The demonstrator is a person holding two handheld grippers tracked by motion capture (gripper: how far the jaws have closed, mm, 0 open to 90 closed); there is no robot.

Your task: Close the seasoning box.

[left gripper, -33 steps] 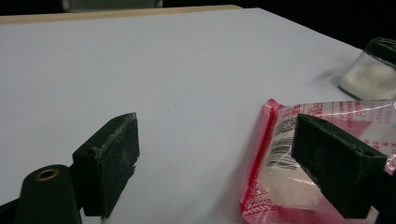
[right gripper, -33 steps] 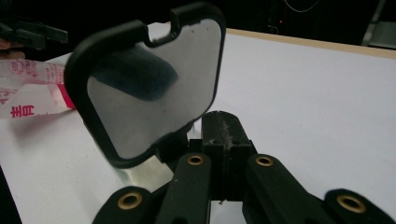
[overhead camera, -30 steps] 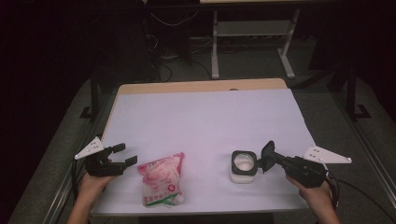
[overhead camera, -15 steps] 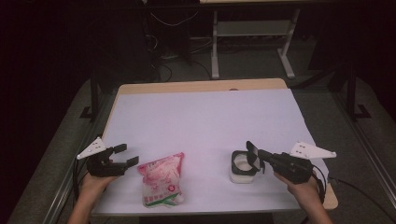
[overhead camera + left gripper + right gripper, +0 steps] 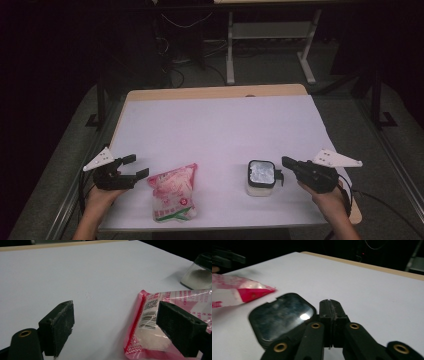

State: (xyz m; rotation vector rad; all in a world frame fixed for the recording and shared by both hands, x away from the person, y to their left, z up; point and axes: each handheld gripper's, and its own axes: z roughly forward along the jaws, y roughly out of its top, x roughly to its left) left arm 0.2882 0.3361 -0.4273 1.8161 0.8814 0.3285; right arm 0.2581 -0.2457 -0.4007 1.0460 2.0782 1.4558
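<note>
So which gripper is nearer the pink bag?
Left. The left gripper sits open just beside the pink bag, at its left edge. The right gripper is shut, beyond the black-lidded jar on the bag's far side.

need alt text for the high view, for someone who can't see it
A person's two hands hold black grippers over a white table: the left gripper, open, beside a pink bag, and the right gripper, shut, beside a small black-lidded jar.

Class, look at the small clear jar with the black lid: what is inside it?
Through the clear wall of the jar, a low heap of white powder or grains lies at the bottom. From above, the black lid covers the contents, so how evenly they lie cannot be seen.
</note>
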